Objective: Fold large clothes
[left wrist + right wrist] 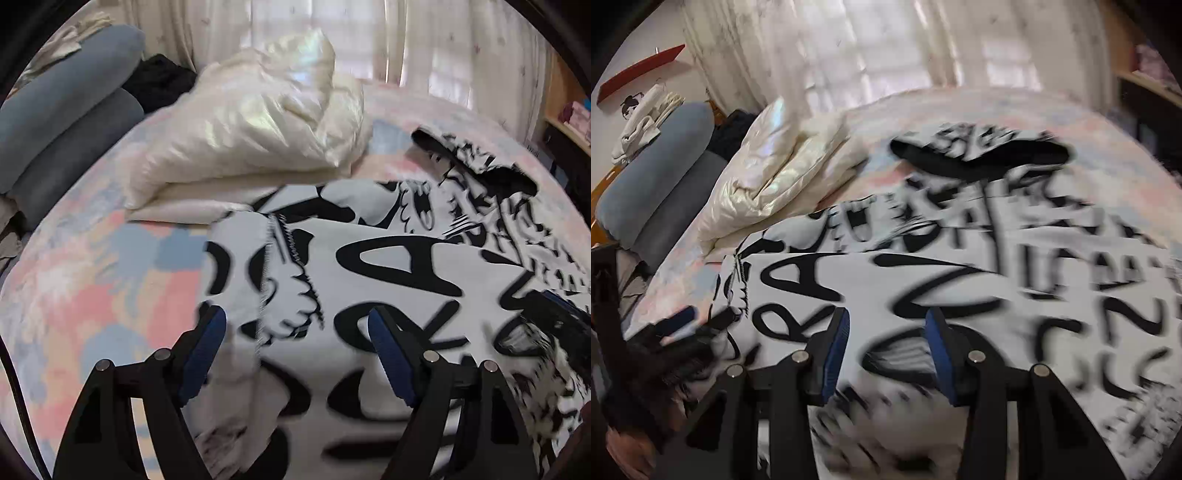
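Note:
A large white garment with bold black lettering (388, 266) lies spread on the bed, its black collar (476, 162) at the far side. A folded edge with a frayed seam (280, 273) lies on its left part. My left gripper (297, 321) is open just above the garment's near left part, nothing between its blue pads. My right gripper (886, 325) is open above the garment (960, 280), empty. The right gripper shows in the left wrist view (554, 317) at the right; the left gripper shows in the right wrist view (679, 332) at the left. Both views are motion-blurred.
The bed has a pastel patterned sheet (92, 280). A shiny cream duvet (255, 122) is bunched at the far left of the garment. Grey-blue pillows (66, 118) lie at the left. Curtains (406, 40) hang behind; a shelf (569, 122) stands at the right.

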A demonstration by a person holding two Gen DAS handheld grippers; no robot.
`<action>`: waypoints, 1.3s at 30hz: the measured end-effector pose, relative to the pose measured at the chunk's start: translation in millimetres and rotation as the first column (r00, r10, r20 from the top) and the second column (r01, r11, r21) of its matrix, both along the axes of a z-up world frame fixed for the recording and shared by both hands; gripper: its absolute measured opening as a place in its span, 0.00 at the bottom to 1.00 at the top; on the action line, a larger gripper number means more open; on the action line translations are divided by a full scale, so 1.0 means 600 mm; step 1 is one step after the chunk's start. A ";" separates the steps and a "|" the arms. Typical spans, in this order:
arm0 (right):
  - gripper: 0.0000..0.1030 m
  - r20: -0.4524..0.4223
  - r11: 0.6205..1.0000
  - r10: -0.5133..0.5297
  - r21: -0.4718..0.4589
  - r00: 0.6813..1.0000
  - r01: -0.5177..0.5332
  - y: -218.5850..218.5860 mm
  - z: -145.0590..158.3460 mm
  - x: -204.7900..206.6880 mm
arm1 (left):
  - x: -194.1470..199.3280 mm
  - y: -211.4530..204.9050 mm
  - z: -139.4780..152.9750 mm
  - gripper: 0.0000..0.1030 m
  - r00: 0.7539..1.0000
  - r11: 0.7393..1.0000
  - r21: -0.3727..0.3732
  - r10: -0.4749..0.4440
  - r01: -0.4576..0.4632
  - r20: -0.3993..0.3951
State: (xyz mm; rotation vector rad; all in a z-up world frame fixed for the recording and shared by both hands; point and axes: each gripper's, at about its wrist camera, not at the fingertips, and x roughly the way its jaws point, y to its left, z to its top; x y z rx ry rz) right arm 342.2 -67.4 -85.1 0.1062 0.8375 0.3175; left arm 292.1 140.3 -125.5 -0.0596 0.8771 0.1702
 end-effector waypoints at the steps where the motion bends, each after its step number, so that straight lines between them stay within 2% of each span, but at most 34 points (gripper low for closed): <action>1: 0.42 -0.016 1.000 0.008 0.000 1.000 -0.008 0.014 -0.010 0.019 | 0.013 0.000 -0.010 0.74 1.000 1.000 0.001 0.005 -0.005 -0.014; 4: 0.42 -0.051 0.997 -0.018 -0.073 0.999 0.014 0.032 -0.045 0.066 | 0.054 0.015 -0.052 0.76 0.995 0.996 0.059 0.064 -0.060 -0.076; 6: 0.42 -0.053 0.979 -0.080 -0.190 0.995 0.068 0.020 -0.074 0.095 | 0.064 0.027 -0.067 0.85 0.994 0.994 0.083 0.082 -0.077 -0.065; 7: 0.41 -0.051 0.972 -0.104 -0.218 0.993 0.090 0.009 -0.081 0.102 | 0.066 0.035 -0.072 0.93 0.994 0.993 0.075 0.094 -0.089 -0.064; 9: 0.39 -0.057 0.981 -0.124 -0.154 0.991 0.114 -0.037 -0.079 0.109 | 0.063 0.051 -0.075 0.96 0.991 0.993 0.031 0.115 -0.113 -0.071; 10: 0.41 -0.050 0.978 -0.144 -0.159 0.988 0.134 -0.051 -0.074 0.108 | 0.062 0.054 -0.074 0.96 0.991 0.994 0.018 0.113 -0.112 -0.074; 12: 0.42 -0.054 0.972 -0.175 -0.171 0.983 0.164 -0.084 -0.066 0.103 | 0.055 0.056 -0.068 0.95 0.992 0.995 0.022 0.100 -0.099 -0.080; 15: 0.42 -0.061 0.978 -0.176 -0.124 0.982 0.168 -0.123 -0.045 0.072 | 0.025 0.045 -0.045 0.93 0.996 0.998 0.046 0.056 -0.053 -0.072; 17: 0.42 -0.060 0.988 -0.142 -0.073 0.988 0.137 -0.133 -0.026 0.040 | -0.007 0.029 -0.026 0.93 0.999 0.999 0.030 0.014 -0.012 -0.049; 20: 0.42 -0.056 0.998 -0.064 -0.007 0.996 0.064 -0.112 -0.007 -0.008 | -0.058 0.005 -0.004 0.93 0.999 0.999 0.007 -0.037 0.037 -0.027; 23: 0.42 -0.080 0.999 0.042 0.032 0.996 -0.039 -0.060 -0.012 -0.058 | -0.100 -0.008 -0.003 0.93 0.999 0.999 -0.012 -0.034 0.034 -0.035; 25: 0.42 -0.098 0.996 0.086 0.023 0.991 -0.084 -0.028 -0.028 -0.075 | -0.109 -0.008 -0.015 0.93 0.999 1.000 0.009 -0.014 0.015 -0.049; 26: 0.44 -0.097 0.995 0.093 -0.011 0.991 -0.095 -0.013 -0.041 -0.084 | -0.114 -0.011 -0.028 0.93 0.998 0.999 0.032 -0.001 0.003 -0.069; 28: 0.44 -0.081 0.991 0.087 -0.096 0.993 -0.094 0.006 -0.065 -0.094 | -0.115 -0.005 -0.049 0.92 0.994 0.998 0.055 0.029 -0.024 -0.107; 30: 0.44 -0.060 0.990 0.079 -0.112 0.995 -0.085 -0.001 -0.065 -0.102 | -0.114 0.006 -0.052 0.92 0.994 0.999 0.028 0.038 -0.036 -0.104; 33: 0.43 -0.038 0.982 -0.011 -0.188 0.999 0.004 -0.031 -0.063 -0.101 | -0.115 0.020 -0.054 0.92 0.991 1.000 0.013 0.030 -0.029 -0.127; 36: 0.43 -0.076 0.994 -0.065 -0.088 0.995 0.058 -0.089 -0.066 -0.098 | -0.117 0.027 -0.053 0.92 0.989 1.000 0.005 0.012 -0.012 -0.146; 39: 0.43 -0.085 0.996 -0.084 -0.028 0.993 0.082 -0.122 -0.050 -0.115 | -0.128 0.031 -0.038 0.91 0.988 1.000 -0.006 0.009 -0.010 -0.154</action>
